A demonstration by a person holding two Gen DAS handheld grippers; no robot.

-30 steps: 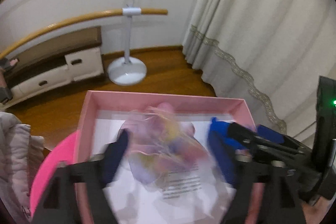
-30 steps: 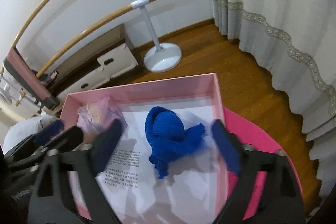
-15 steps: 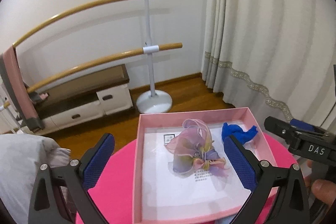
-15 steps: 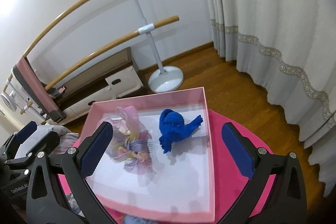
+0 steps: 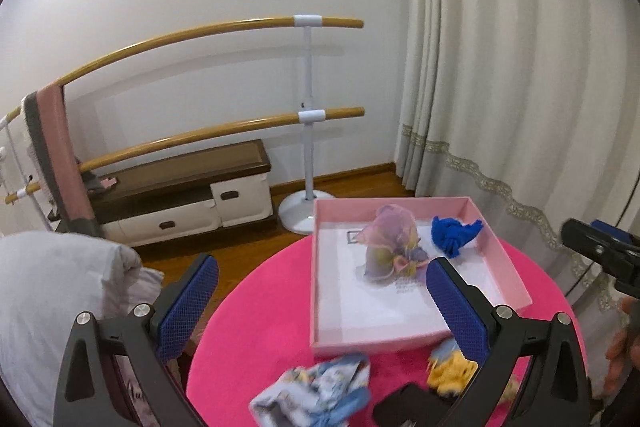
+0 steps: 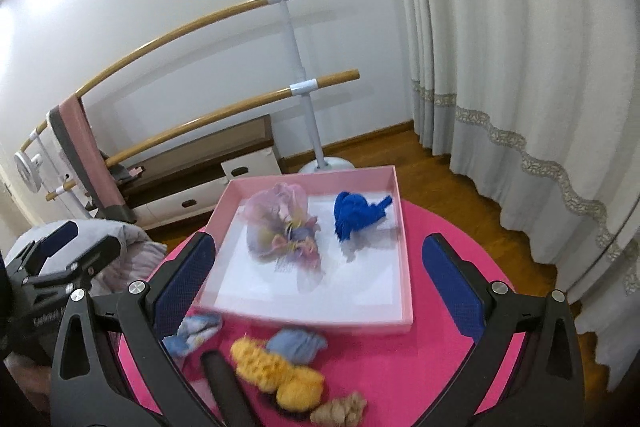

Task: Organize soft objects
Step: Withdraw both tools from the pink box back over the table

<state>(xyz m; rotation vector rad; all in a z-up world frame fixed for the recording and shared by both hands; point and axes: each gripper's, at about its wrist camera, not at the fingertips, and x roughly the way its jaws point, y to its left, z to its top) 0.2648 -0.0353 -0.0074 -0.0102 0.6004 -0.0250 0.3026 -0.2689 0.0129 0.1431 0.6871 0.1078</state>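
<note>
A pink box [image 5: 512,279] [image 6: 404,247] stands on a round pink table [image 5: 256,307] [image 6: 400,367]. In it lie a pastel gauze scrunchie [image 5: 390,247] [image 6: 282,227] and a blue knit piece [image 5: 454,233] [image 6: 356,213]. In front of the box lie a light blue patterned cloth [image 5: 320,387] [image 6: 194,333], a yellow fuzzy piece [image 5: 450,373] [image 6: 276,373], a blue-grey scrunchie [image 6: 298,345], a tan one [image 6: 340,411] and a dark item [image 5: 408,407] [image 6: 224,387]. My left gripper [image 5: 320,303] and right gripper [image 6: 316,279] are open, empty, raised above the table's near side.
A white bundle of bedding [image 5: 52,299] [image 6: 120,247] sits left of the table. A ballet barre stand [image 5: 308,107] [image 6: 304,87] and a low cabinet [image 5: 180,195] line the back wall. Curtains [image 5: 520,67] [image 6: 520,47] hang on the right. A wooden floor [image 6: 440,163] surrounds the table.
Both grippers have pulled back and up from the box. The scrunchie and blue piece now lie in the box. The loose items in front of the box have come into view.
</note>
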